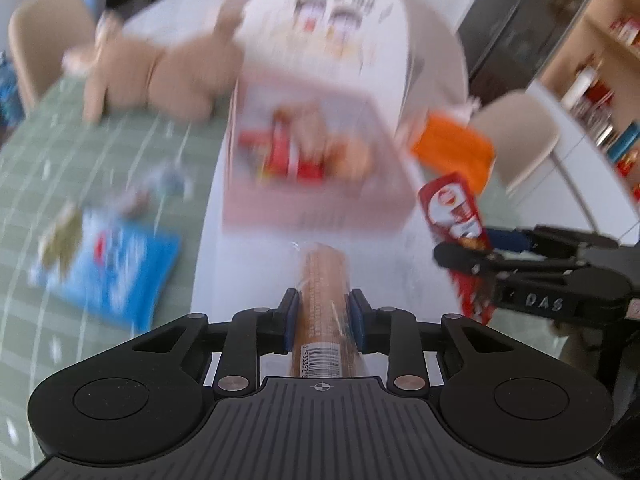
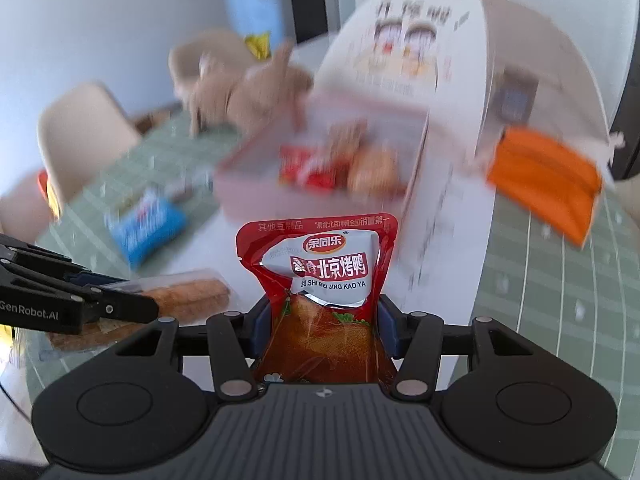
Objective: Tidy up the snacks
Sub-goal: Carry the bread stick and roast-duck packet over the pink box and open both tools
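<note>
My left gripper [image 1: 323, 316] is clamped on a long brown snack stick in clear wrap [image 1: 323, 300]; the blue pads press both its sides, and its near end, with a barcode, runs out of sight under the gripper body. My right gripper [image 2: 325, 322] is clamped on a red pouch [image 2: 320, 276] printed "SU SHI BEI JING KAO YA", which stands upright between the pads, its lower end hidden behind the body. Both are held in the air in front of the open pink box [image 1: 316, 216], whose contents are badly smeared by motion blur: I make out red wrappers [image 2: 310, 170] and something tan and rounded [image 2: 372, 168], no more. The raised lid [image 1: 340, 20] carries print I cannot read. Beside the box to the right lies an orange packet [image 2: 544, 178]; to the left on the green checked tablecloth [image 1: 36, 148] lie a blue packet [image 1: 120, 268] and smaller blurred items I cannot identify. A tan plush toy [image 1: 160, 72] sits behind the box, its shape too blurred to name. Beige chairs [image 2: 80, 136] are cut off at the frame edges.
</note>
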Demonstrator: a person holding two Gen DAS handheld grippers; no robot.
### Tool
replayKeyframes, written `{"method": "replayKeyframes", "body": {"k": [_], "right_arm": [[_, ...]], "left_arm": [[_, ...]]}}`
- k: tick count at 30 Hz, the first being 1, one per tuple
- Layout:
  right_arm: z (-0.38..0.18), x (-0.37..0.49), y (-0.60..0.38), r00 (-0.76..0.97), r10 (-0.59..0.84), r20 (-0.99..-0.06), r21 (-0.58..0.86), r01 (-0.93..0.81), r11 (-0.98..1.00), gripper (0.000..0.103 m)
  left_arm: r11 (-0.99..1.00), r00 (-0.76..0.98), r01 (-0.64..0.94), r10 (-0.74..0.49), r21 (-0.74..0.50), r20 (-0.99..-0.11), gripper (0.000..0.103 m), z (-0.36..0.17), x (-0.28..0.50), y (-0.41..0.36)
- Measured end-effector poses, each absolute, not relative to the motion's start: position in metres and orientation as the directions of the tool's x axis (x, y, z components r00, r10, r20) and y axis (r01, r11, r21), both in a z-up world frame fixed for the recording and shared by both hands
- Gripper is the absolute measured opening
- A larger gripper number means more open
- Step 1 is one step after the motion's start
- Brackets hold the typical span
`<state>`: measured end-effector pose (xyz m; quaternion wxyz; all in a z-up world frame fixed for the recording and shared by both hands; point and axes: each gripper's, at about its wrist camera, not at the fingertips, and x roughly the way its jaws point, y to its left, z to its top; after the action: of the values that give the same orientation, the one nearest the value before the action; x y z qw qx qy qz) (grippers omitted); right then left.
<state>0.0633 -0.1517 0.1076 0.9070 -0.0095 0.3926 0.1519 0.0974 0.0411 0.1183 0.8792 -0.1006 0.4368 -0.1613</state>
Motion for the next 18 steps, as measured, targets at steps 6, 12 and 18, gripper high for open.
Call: {"method": "replayKeyframes", "body": {"k": [6,12,18], "right_arm": [[0.144,0.117,-0.139,0.722,0.236,-0.650,0.063,-0.259,0.964,0.053],[0.139,0.181,-0.129,0.759,0.200,-0.620,0.055,-0.212,0.976,0.080],[0.104,0.197,-0.138,0.695,0.194,-0.692,0.110,-0.164,0.980,0.080]], "left_arm": [[0.910,0.681,0.231,-0.404,-0.345,-0.611,0.031,0.164,0.158,0.046],[0.856,0.687,0.179,-0.462,-0.485,-0.561,0.035,0.143,0.250,0.047],[0.900,0.695,0.127,-0.380,-0.416,-0.610,0.035,0.104,0.259,0.067]]}}
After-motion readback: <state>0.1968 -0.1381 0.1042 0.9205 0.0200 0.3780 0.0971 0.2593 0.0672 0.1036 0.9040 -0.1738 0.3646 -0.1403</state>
